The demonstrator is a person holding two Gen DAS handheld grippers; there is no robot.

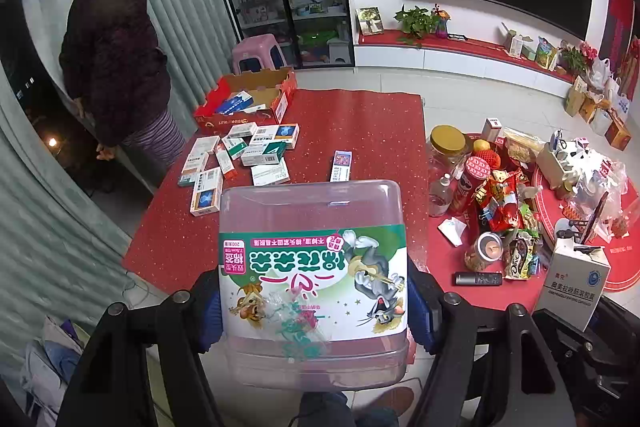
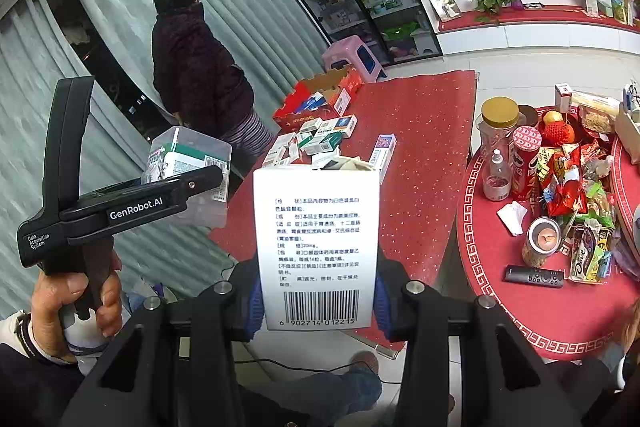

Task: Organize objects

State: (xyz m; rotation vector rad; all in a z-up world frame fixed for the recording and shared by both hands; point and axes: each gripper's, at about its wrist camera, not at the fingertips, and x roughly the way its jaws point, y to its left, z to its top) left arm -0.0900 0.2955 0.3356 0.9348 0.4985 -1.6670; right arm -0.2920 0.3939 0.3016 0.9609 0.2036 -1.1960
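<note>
So we're mid-carry here. Left claw (image 1: 314, 311) is clamped on a clear cotton swab tub (image 1: 314, 279), held up off the red surface (image 1: 360, 131). Right claw (image 2: 318, 301) is clamped on a white medicine box (image 2: 316, 247), also in the air. Loose medicine boxes (image 1: 236, 155) sit at about 11 o'clock, just this side of the open cardboard tray (image 1: 248, 99); my guess is both items go that way. Plenty of bare surface at 12 o'clock. Watch the near edge, and the snack pile (image 2: 568, 187) at 2 o'clock.
</note>
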